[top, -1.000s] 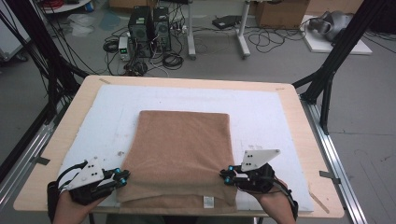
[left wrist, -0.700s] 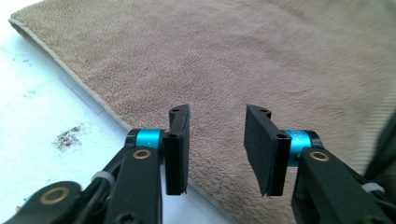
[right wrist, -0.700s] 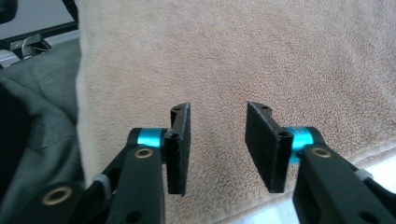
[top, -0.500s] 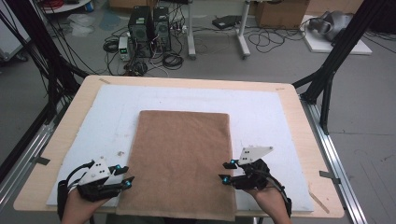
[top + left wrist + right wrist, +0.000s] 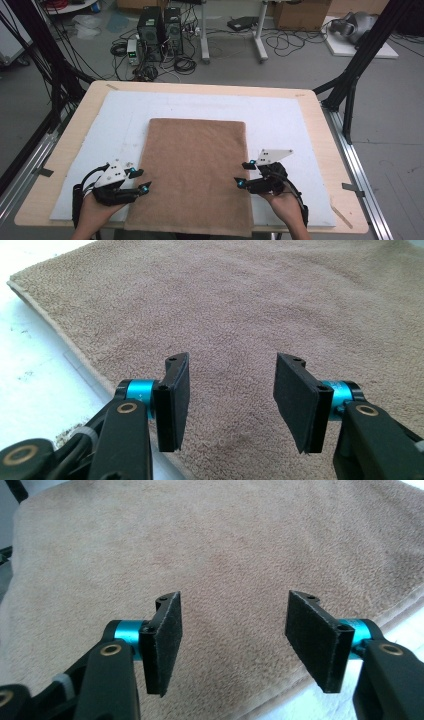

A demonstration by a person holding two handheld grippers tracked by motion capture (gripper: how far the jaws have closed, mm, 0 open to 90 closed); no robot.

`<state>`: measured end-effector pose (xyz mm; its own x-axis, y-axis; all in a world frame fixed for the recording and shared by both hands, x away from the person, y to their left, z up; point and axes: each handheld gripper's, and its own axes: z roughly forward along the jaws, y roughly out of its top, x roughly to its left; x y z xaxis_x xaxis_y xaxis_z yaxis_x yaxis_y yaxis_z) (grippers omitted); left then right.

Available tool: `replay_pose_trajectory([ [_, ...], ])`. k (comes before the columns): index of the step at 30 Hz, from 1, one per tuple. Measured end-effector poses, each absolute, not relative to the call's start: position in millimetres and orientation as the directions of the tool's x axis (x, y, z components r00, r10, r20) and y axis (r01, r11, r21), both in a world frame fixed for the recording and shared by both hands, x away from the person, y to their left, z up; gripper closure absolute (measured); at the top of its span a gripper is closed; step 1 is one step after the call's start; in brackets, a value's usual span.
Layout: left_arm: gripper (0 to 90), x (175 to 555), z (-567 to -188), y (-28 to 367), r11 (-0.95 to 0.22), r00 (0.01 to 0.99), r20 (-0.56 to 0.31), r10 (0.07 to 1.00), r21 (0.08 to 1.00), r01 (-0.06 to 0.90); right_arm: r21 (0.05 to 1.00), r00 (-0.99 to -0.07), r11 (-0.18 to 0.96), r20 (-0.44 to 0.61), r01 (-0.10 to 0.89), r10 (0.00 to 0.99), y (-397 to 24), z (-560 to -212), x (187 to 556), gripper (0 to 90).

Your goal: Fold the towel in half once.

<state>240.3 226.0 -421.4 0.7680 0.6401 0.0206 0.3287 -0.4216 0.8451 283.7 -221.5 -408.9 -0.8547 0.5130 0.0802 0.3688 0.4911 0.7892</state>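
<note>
A: Where the near edge of the bench point(image 5: 42, 212) meets the person's forearms, what do we record first?

B: We record the two hand-held grippers. The left gripper point(image 5: 141, 180) sits at the towel's near left side, and the right gripper point(image 5: 243, 174) at its near right side, each carried in a hand point(image 5: 92, 217) entering from the bottom of the high view.

A: How do we describe their jaws?

B: We note both sets standing wide apart with nothing between them. In the left gripper view, the left gripper point(image 5: 227, 390) shows bare towel point(image 5: 240, 315) in the gap between its black pads point(image 5: 172, 402). In the right gripper view, the right gripper point(image 5: 232, 640) shows the same over the towel point(image 5: 215, 545), with a strip of white sheet at the lower right.

A: Do the pads touch the cloth?

B: We cannot tell; they are just above or at its surface.

A: Where do we place the towel itself?

B: We place the brown towel point(image 5: 195, 165) flat on the white sheet point(image 5: 285, 115) that covers most of the bench. It lies midway between the left and right edges. Its near edge reaches the near edge of the bench, and its far edge stops well short of the far edge.

A: And beyond the bench?

B: We list computer towers point(image 5: 160, 25) and loose cables point(image 5: 290, 42) on the floor.
</note>
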Motion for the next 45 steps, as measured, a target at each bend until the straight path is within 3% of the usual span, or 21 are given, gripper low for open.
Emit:
replay_pose_trajectory([
  [24, 40.1, 250.5, -411.0, 234.5, -0.357, 0.736, -0.014, 0.677, 0.868, 0.345, 0.815, -0.846, 0.461, 0.066, 0.351, 0.529, -214.9, -391.4, 302.5, 22.8],
  [45, 38.3, 260.3, -407.7, 226.8, -0.358, 0.746, -0.02, 0.665, 0.868, 0.343, 0.82, -0.837, 0.456, 0.049, 0.346, 0.546, -223.5, -386.4, 298.8, 22.0],
])
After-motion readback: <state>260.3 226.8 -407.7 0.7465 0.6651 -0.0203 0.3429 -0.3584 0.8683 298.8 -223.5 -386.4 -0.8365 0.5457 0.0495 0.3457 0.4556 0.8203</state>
